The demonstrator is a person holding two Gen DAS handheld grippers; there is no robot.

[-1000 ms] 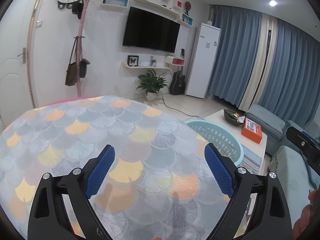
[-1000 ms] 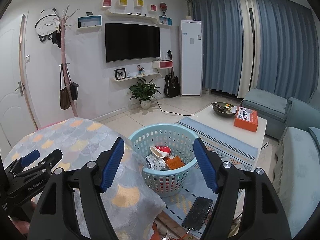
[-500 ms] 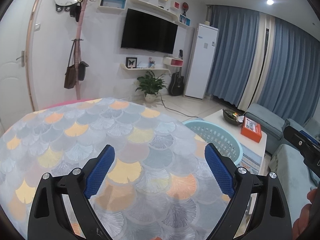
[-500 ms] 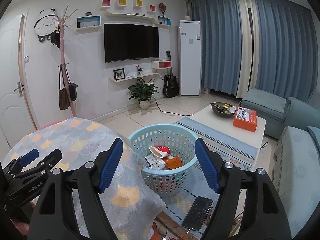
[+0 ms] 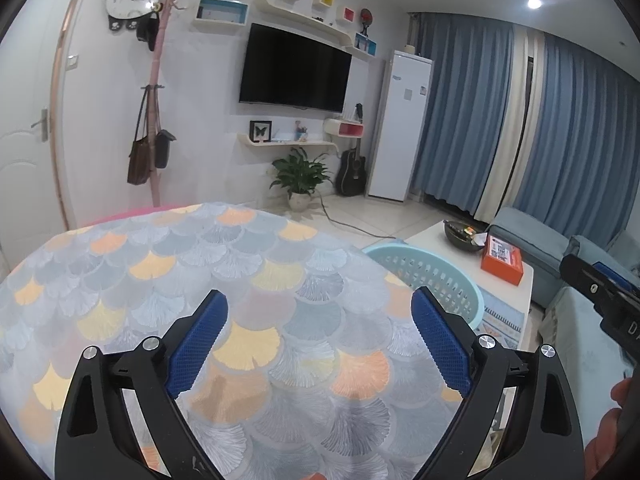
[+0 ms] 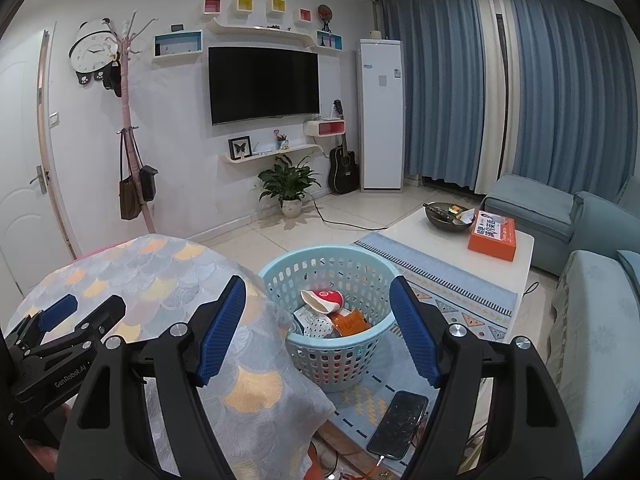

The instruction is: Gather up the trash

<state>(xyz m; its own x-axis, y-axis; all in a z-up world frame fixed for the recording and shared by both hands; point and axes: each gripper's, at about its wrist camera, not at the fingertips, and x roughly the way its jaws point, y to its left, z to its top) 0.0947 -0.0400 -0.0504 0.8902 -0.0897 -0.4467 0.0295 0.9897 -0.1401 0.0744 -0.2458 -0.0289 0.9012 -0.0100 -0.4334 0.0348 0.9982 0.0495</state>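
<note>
The light blue basket (image 6: 334, 312) stands on the rug just beside the table with the scale-pattern cloth (image 5: 168, 280). Inside it lie a red-and-white cup (image 6: 325, 300), an orange wrapper (image 6: 352, 322) and white pieces. The left gripper (image 5: 318, 326) and right gripper (image 6: 318, 316) are both released, with nothing between the jaws.

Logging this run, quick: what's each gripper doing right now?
Left gripper: open, holding nothing.
Right gripper: open, holding nothing.
</note>
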